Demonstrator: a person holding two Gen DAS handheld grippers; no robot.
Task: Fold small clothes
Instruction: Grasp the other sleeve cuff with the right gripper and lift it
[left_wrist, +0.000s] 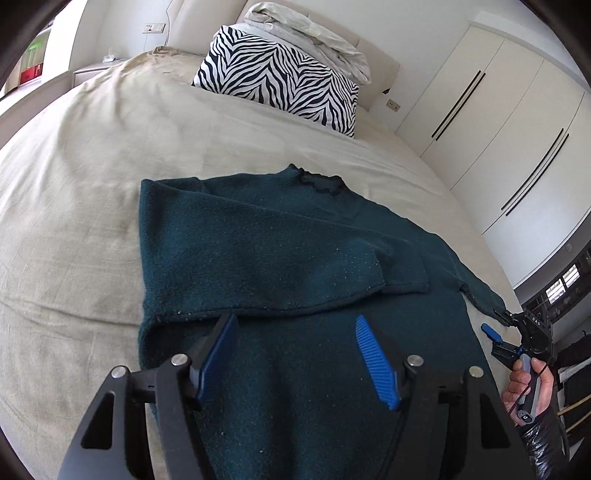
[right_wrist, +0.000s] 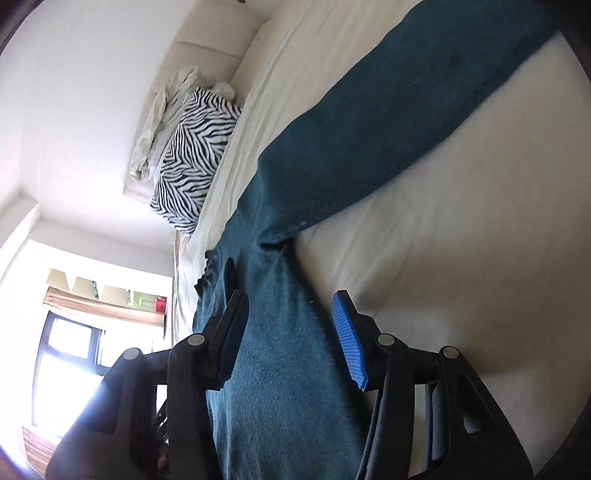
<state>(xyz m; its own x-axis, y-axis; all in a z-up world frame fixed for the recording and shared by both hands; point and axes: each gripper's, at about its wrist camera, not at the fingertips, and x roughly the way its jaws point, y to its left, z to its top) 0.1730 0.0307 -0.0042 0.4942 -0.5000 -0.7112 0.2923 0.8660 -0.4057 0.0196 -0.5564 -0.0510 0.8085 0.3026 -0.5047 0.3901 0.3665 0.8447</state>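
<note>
Teal sweater flat on bed, one sleeve folded across, left gripper spread, empty above hem, right gripper straddling cloth, grip unclear

Left wrist view: close above the teal sweater, facing past the left gripper toward the zebra pillow at the headboard. Right wrist view: rolled sideways, low beside the right gripper. Shared by both: sweater, pillow, bed.

Only faint white letters — seemingly "DAS" — on the right gripper.
</note>
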